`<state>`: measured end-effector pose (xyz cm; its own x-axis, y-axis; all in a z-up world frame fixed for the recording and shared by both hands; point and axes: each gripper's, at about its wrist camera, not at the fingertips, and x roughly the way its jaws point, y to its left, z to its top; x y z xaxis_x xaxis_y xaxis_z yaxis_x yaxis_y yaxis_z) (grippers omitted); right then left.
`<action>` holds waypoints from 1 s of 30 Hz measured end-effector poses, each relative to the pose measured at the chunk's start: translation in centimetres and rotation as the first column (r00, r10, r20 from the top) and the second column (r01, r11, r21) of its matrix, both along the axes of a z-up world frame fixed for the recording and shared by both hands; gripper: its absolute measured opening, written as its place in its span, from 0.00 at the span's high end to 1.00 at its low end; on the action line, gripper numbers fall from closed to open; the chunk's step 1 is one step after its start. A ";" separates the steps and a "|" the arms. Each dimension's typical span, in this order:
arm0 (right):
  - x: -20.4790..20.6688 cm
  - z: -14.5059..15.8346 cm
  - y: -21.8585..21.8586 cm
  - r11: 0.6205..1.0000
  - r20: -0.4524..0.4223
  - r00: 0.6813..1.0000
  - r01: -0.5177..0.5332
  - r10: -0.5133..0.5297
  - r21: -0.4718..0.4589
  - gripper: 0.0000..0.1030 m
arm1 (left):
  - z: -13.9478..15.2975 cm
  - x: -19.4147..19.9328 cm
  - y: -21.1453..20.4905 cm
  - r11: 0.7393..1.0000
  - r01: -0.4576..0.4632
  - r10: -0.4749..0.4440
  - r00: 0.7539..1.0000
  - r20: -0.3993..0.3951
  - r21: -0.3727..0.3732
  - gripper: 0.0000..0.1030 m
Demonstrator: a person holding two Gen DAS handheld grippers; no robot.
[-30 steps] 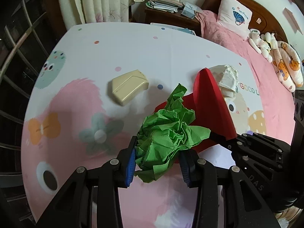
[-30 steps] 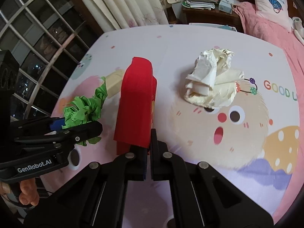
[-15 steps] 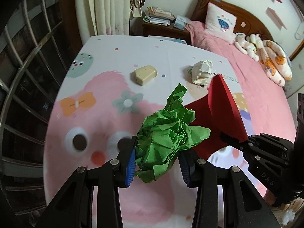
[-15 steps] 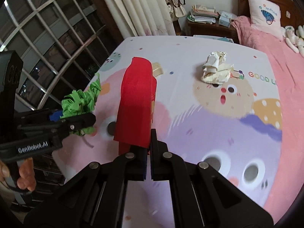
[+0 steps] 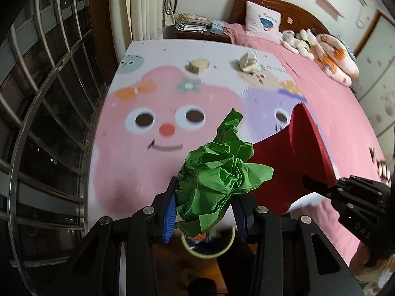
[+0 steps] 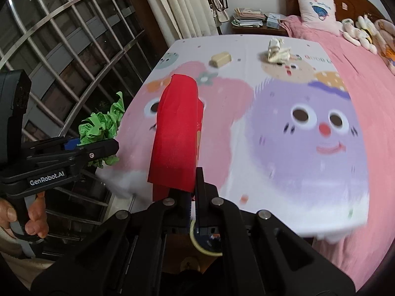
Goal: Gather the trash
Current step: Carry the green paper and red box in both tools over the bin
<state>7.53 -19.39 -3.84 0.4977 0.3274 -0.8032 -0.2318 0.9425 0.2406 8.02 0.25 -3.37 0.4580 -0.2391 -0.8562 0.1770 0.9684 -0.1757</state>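
Note:
My left gripper (image 5: 205, 202) is shut on a crumpled green paper ball (image 5: 219, 172), held just past the near edge of the cartoon-print bedsheet (image 5: 138, 162). To its right, my right gripper (image 6: 193, 187) is shut on a red folded sheet (image 6: 176, 133) that stands upright from the jaws. In the right wrist view the left gripper (image 6: 111, 145) and green ball (image 6: 103, 125) show at the left. Far up the bed lie a beige box (image 5: 198, 65) and a crumpled white paper (image 5: 249, 60). A round cream-rimmed bin (image 5: 207, 244) is partly visible below both grippers.
A barred window (image 5: 49, 123) runs along the left of the bed, with curtains behind. A nightstand with stacked papers (image 5: 195, 23), a pillow (image 5: 263, 22) and plush toys (image 5: 328, 51) sit at the headboard end. A hand (image 6: 32, 217) grips the left tool's handle.
Both grippers have pulled back from the middle of the bed to beyond its near edge and risen, still holding the green ball and red sheet. The bin rim has come into view below.

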 end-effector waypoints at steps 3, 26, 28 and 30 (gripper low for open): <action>-4.1 -0.7 1.4 1.000 -0.016 1.000 0.014 -0.014 -0.010 1.00 | -1.2 -3.8 1.1 1.000 0.028 -0.027 1.000 -0.015 0.009 0.62; -14.1 -20.6 0.0 0.994 -0.349 0.933 0.059 -0.089 -0.094 1.00 | -19.2 -13.5 -2.8 0.996 0.092 -0.084 0.970 -0.230 0.023 0.62; -13.8 -23.9 -0.8 0.992 -0.372 0.922 0.074 -0.108 -0.104 1.00 | -22.5 -13.4 -3.4 0.996 0.081 -0.072 0.965 -0.252 0.026 0.62; -13.4 -27.0 -1.3 0.990 -0.390 0.912 0.090 -0.127 -0.112 1.00 | -25.1 -12.8 -4.0 0.997 0.072 -0.062 0.963 -0.262 0.029 0.62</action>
